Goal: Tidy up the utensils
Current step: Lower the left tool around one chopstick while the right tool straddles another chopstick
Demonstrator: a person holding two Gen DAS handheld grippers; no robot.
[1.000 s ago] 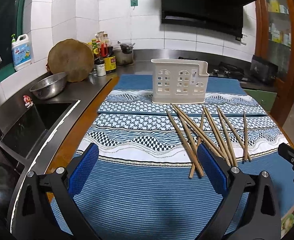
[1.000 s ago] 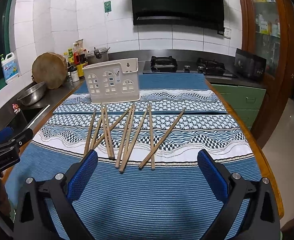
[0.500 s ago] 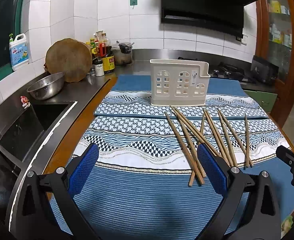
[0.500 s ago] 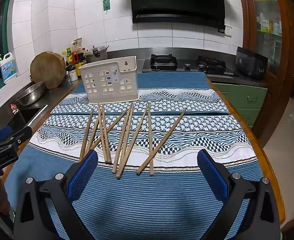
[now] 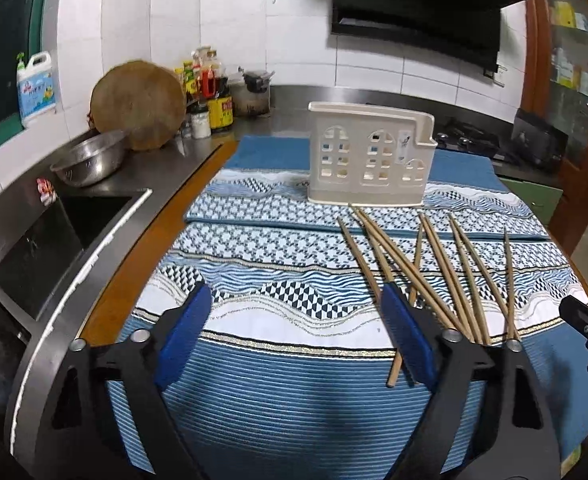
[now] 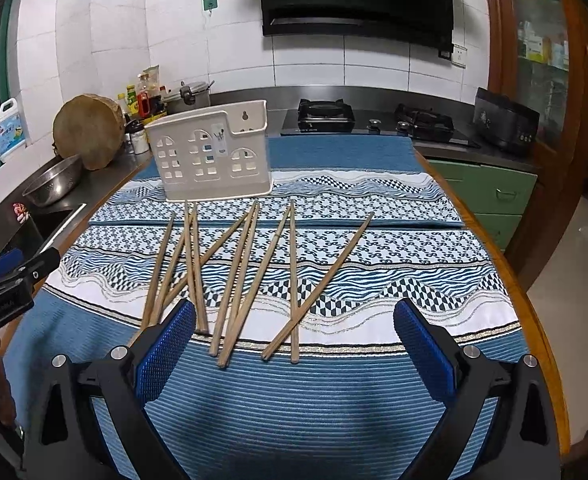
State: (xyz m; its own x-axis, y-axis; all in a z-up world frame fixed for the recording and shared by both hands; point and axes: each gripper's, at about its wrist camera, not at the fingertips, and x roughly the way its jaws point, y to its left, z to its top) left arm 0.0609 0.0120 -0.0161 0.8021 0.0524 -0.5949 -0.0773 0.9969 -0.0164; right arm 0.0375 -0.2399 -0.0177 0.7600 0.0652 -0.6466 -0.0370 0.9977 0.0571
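Several wooden chopsticks (image 6: 237, 276) lie fanned out on the blue patterned cloth (image 6: 334, 400), also in the left wrist view (image 5: 434, 276). A cream plastic utensil holder (image 6: 213, 160) stands upright behind them, also in the left wrist view (image 5: 370, 160). My left gripper (image 5: 294, 336) is open and empty, just left of the chopsticks' near ends; its right pad (image 5: 406, 340) overlaps them. My right gripper (image 6: 294, 348) is open and empty, low over the near ends of the chopsticks.
A sink (image 5: 53, 240) and steel bowl (image 5: 89, 162) are at the left, with a round wooden board (image 5: 137, 104), bottles (image 5: 209, 92) and a detergent jug (image 5: 35, 88). A gas hob (image 6: 374, 120) is at the back. The table edge (image 6: 534, 320) drops off on the right.
Both grippers have moved forward toward the chopsticks. The left one has also swung left, so the chopsticks sit further right in its view. Both stay open.
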